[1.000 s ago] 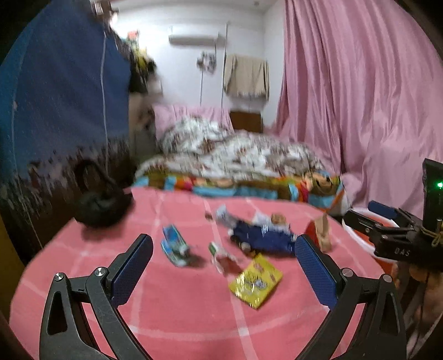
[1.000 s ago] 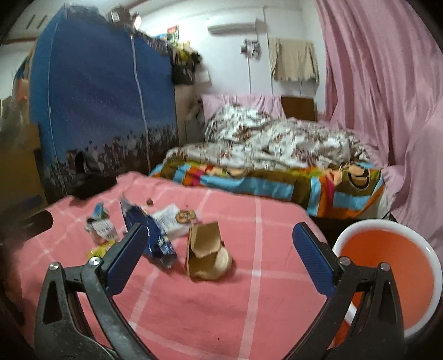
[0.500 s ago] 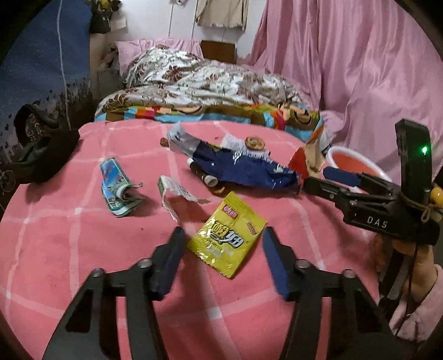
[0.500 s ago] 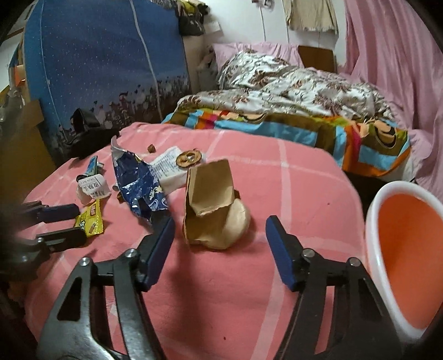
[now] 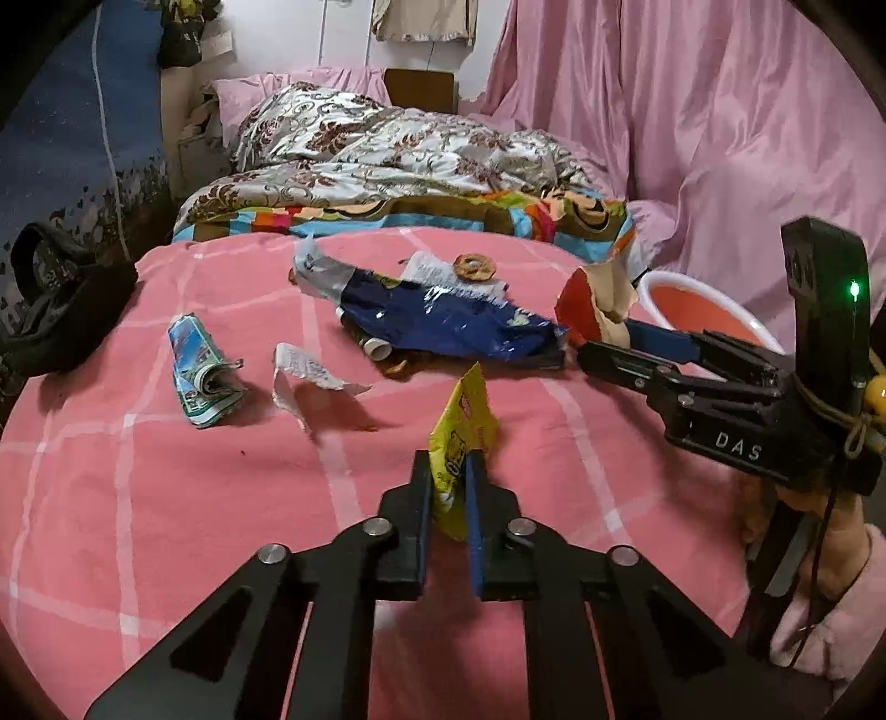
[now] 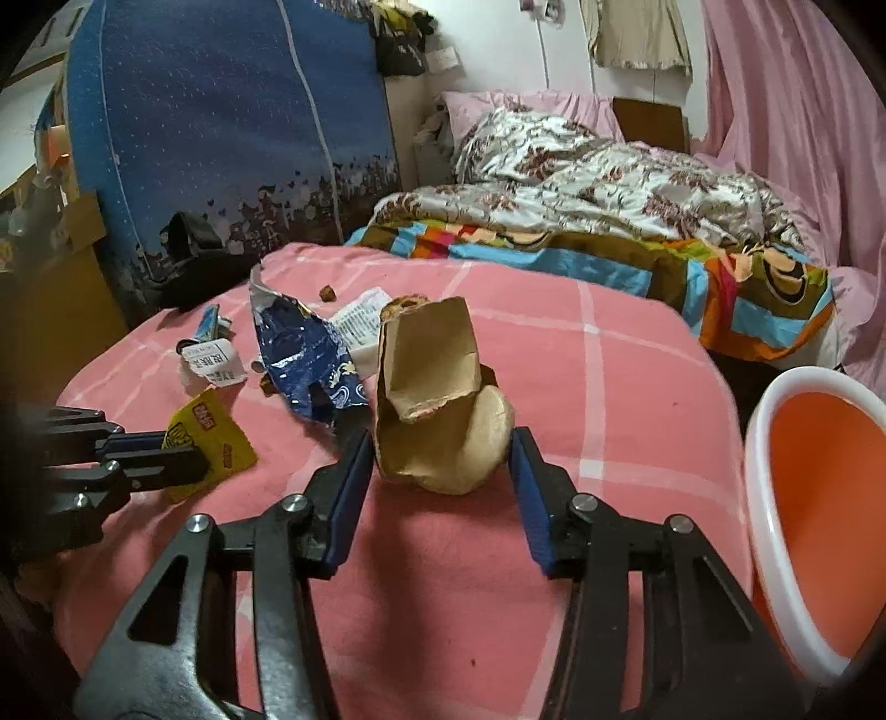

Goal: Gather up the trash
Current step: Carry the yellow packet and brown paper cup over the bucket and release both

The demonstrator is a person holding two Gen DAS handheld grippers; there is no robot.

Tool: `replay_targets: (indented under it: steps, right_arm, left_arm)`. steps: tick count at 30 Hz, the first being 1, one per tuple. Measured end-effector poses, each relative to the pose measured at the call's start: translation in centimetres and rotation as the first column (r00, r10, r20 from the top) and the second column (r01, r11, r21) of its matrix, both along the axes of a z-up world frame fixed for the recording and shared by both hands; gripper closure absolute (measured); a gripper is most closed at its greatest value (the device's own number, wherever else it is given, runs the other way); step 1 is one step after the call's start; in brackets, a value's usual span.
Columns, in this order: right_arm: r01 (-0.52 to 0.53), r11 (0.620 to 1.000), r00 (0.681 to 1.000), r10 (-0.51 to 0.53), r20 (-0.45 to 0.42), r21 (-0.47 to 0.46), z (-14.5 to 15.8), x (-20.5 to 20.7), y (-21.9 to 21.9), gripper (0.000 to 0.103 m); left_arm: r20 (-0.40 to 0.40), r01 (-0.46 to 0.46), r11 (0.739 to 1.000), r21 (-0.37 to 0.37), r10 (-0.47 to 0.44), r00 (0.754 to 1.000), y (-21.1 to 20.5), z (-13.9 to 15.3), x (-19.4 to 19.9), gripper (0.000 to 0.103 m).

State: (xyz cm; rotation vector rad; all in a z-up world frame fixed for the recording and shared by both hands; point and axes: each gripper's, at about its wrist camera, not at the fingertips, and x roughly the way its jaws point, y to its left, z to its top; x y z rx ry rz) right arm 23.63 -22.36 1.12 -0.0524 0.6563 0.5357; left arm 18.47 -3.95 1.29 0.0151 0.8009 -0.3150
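Yellow wrapper (image 5: 460, 437) upright, crumpled between left jaws

Pink checked bedspread (image 5: 166, 498) covers the bed. Black bag (image 5: 50, 310) sits on its far left edge, against a blue starry wardrobe (image 6: 221, 138). Far edge: floral quilt (image 5: 387, 149) bunched over a multicolour blanket (image 5: 443, 213) — pink pillow (image 5: 310, 88) behind them. Pink curtain (image 5: 692, 111) hangs past the right edge. Beige cloth (image 6: 642, 33) on the white back wall.
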Motion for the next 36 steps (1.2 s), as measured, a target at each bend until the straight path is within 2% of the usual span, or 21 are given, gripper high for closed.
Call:
replay_targets:
  steps: [6,9,12,16,23,25,27,31,36]
  right_arm:
    - [0.06,0.996,0.992,-0.066,0.104,0.067,1.7,-1.7,-2.7,0.046]
    - [0.122,0.988,0.97,-0.14,0.199,0.099,3.2,-2.8,-4.9,0.046]
    - [0.181,0.974,0.942,-0.211,0.26,0.133,4.5,-3.5,-7.0,0.046]
    - [0.281,0.949,0.888,-0.313,0.336,0.143,5.8,-4.4,-10.0,0.045]
    - [0.424,0.889,0.809,-0.458,0.369,0.172,6.4,-5.0,-15.4,0.045]
    - [0.457,0.871,0.798,-0.49,0.351,0.178,6.2,-4.9,-16.7,0.045]
    - [0.489,0.852,0.788,-0.523,0.323,0.187,5.8,-4.9,-18.2,0.045]
    - [0.547,0.817,0.78,-0.577,0.242,0.183,4.8,-4.3,-20.5,0.045]
    - [0.587,0.79,0.783,-0.609,0.127,0.174,3.3,-3.4,-22.6,0.044]
  left_arm:
    - [0.082,-0.01,0.997,-0.073,0.016,0.997,-1.5,2.0,-0.4,0.098]
    - [0.165,-0.003,0.996,-0.084,0.017,0.986,-3.3,3.6,-0.3,0.098]
    - [0.256,0.031,0.995,-0.099,-0.005,0.967,-5.6,5.5,-0.1,0.098]
    - [0.352,0.106,0.986,-0.128,-0.055,0.934,-9.0,7.5,0.6,0.098]
    - [0.468,0.247,0.959,-0.139,-0.156,0.87,-15.8,8.8,2.4,0.098]
    - [0.468,0.288,0.948,-0.136,-0.195,0.862,-17.8,8.8,3.1,0.098]
    - [0.449,0.316,0.938,-0.143,-0.223,0.865,-19.2,8.6,3.8,0.098]
    - [0.358,0.353,0.922,-0.16,-0.279,0.891,-22.5,7.8,6.1,0.098]
    - [0.203,0.348,0.925,-0.152,-0.315,0.927,-25.3,5.7,8.5,0.098]
